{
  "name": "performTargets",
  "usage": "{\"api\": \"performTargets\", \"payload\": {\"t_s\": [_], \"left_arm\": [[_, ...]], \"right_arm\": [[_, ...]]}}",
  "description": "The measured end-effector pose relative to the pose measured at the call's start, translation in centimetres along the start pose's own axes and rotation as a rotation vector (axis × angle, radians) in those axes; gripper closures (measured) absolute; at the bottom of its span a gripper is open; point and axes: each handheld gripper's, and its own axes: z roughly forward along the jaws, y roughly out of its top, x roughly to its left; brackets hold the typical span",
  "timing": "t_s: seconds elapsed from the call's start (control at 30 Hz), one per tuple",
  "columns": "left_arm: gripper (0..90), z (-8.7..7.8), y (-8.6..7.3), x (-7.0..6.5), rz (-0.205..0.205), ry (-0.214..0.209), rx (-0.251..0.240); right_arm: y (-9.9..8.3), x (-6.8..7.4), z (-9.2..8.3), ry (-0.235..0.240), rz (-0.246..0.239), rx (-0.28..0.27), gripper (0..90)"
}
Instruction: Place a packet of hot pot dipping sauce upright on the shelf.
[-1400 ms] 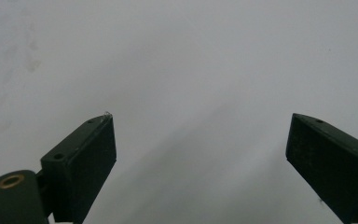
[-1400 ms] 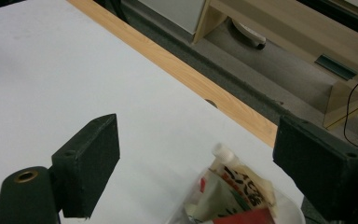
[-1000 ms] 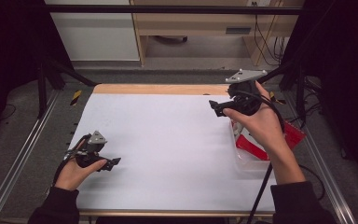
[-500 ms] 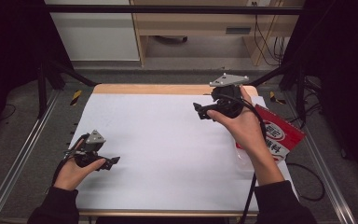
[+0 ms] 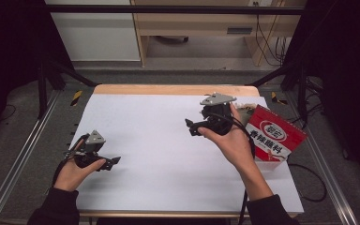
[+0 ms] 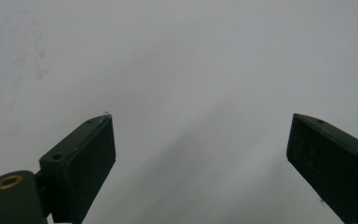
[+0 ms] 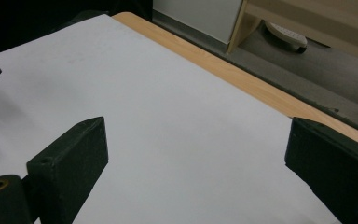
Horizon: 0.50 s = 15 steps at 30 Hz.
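My left gripper (image 5: 114, 161) rests low over the white table sheet (image 5: 159, 154) at the near left, held in the person's left hand. In the left gripper view its jaws (image 6: 200, 140) stand wide apart over bare white sheet, open and empty. My right gripper (image 5: 191, 126) is held in the right hand above the right half of the sheet and points left. Its jaws (image 7: 196, 149) have just been opening a little wider, and there is nothing between them. A red and white packet (image 5: 274, 136) lies at the table's right edge, just behind the right hand.
A wooden strip (image 5: 168, 89) borders the far edge of the table, also seen in the right gripper view (image 7: 242, 79). Metal rails run along both sides. Behind the table stand a wooden shelf unit (image 5: 192, 28) and loose cables on the floor.
The right hand has moved left and down, away from the red and white packet, which now lies uncovered. The left hand has stayed in place.
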Motion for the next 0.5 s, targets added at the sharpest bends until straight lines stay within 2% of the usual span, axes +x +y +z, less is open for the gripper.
{"api": "performTargets", "payload": {"t_s": [0.23, 0.5], "left_arm": [[8.0, -0.2, 0.0, 0.1, 0.001, 0.002, -0.008], [7.6, -0.1, 0.0, 0.1, 0.002, 0.001, -0.006]], "right_arm": [[-2.3, 1.3, 1.0, 0.016, 0.005, 0.026, 6.9], [-5.5, 2.7, 2.5, 0.044, 0.011, 0.081, 6.8]]}}
